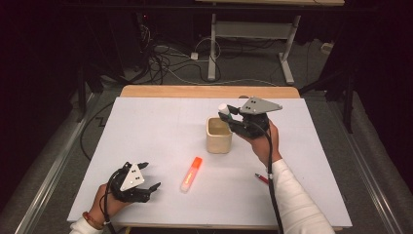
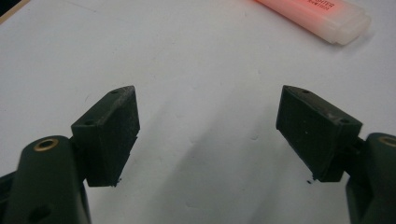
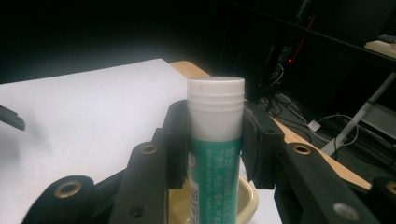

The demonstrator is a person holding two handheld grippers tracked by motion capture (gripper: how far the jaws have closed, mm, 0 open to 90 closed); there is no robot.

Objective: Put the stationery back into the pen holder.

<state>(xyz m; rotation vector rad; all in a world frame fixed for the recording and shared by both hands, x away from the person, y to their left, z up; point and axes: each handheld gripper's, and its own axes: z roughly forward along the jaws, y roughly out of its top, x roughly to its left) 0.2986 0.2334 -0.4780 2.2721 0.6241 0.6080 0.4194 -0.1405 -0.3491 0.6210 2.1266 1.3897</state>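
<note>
One glue stick with a green label and a white ribbed cap (image 3: 215, 140) stands upright between the two black jaws of your right gripper (image 3: 215, 144), which pinch it just below the cap. In the right gripper view its lower end sits over the opening of one cream ceramic cup with rounded square walls (image 3: 247, 205); whether the stick touches the cup's inside you cannot tell. In the high view the white cap (image 1: 223, 108) shows just above the far rim of that cup (image 1: 218, 141), with your right gripper (image 1: 233, 117) held by your right hand (image 1: 263, 141), a white sleeve trailing toward the near edge.

Near the cup, toward you, lies one orange highlighter with a pale translucent cap (image 1: 191, 174), flat on the white table sheet (image 1: 160, 122). In the left gripper view its capped end (image 2: 322, 18) lies at the top, well beyond the jaws.

One red pen (image 1: 262, 178) lies on the sheet just beside your right forearm, partly hidden by it.

Your left gripper (image 1: 148, 183) rests low over the near left part of the sheet, its two jaws spread wide apart with bare white surface between them (image 2: 208, 135). Your left hand (image 1: 104, 200) holds it, one beaded bracelet at the wrist.

Beyond the sheet, a strip of wooden tabletop (image 1: 209, 91) shows at the far edge.
</note>
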